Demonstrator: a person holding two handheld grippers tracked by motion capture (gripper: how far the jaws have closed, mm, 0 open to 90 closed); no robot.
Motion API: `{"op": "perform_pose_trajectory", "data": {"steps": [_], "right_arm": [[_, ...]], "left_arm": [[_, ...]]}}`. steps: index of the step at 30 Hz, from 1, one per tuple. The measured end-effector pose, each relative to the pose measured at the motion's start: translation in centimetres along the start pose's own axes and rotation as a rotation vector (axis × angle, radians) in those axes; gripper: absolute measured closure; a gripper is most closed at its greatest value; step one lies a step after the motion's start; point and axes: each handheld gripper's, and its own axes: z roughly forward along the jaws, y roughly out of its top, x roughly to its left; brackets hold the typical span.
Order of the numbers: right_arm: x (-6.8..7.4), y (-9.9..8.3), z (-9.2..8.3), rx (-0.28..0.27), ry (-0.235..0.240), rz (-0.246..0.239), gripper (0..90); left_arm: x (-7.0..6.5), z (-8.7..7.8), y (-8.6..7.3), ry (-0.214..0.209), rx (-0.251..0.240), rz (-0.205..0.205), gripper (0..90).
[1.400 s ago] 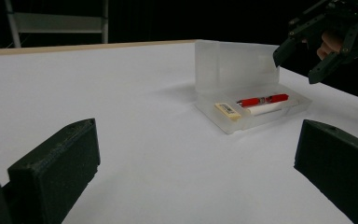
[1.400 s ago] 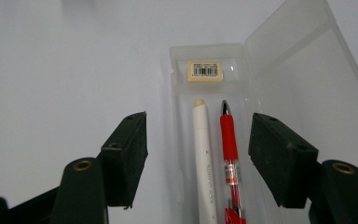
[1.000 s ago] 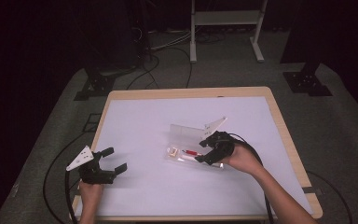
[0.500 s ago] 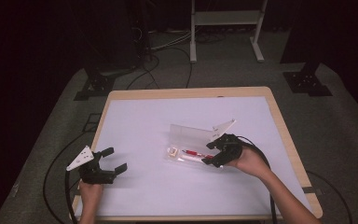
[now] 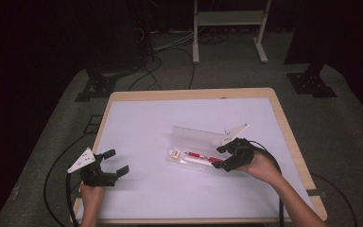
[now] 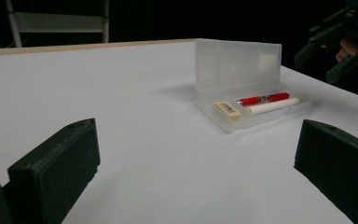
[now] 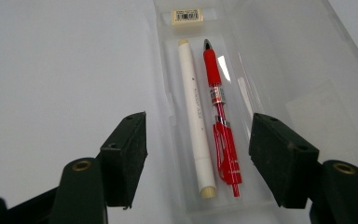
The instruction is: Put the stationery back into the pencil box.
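Dark room, grey carpet floor (image 5: 359, 142), white table (image 5: 179, 113) with wooden rim, white metal stand (image 5: 229, 19) behind, black cables (image 5: 170, 45) on floor.

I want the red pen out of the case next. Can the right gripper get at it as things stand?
Probably yes. The case lies open with its lid standing up, and the right gripper hangs just above with open jaws straddling the red pen. The white pen lies close alongside and could get pinched too.

table (image 5: 137, 127): white top, wood rim | on it: open clear case (image 5: 196, 142)
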Motion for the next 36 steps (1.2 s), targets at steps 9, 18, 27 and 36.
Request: {"op": "perform_pose_trajectory", "data": {"steps": [9, 18, 27, 36], "right_arm": [[0.0, -1.0, -0.6, -0.003, -0.006, 0.015, 36.1], [-0.1, -2.2, -1.0, -0.002, -0.014, 0.027, 36.0], [-0.1, -3.1, -1.6, -0.009, -0.022, 0.043, 36.0], [-0.2, -4.4, -2.0, -0.007, -0.031, 0.059, 36.1]], "left_arm": [[0.0, 0.0, 0.0, 0.001, -0.002, -0.001, 0.0], [-0.1, 0.0, 0.0, 0.003, -0.002, -0.002, 0.0], [-0.1, 0.0, 0.0, 0.005, 0.0, -0.001, 0.0], [-0.1, 0.0, 0.0, 0.005, 0.003, 0.001, 0.0]]}}
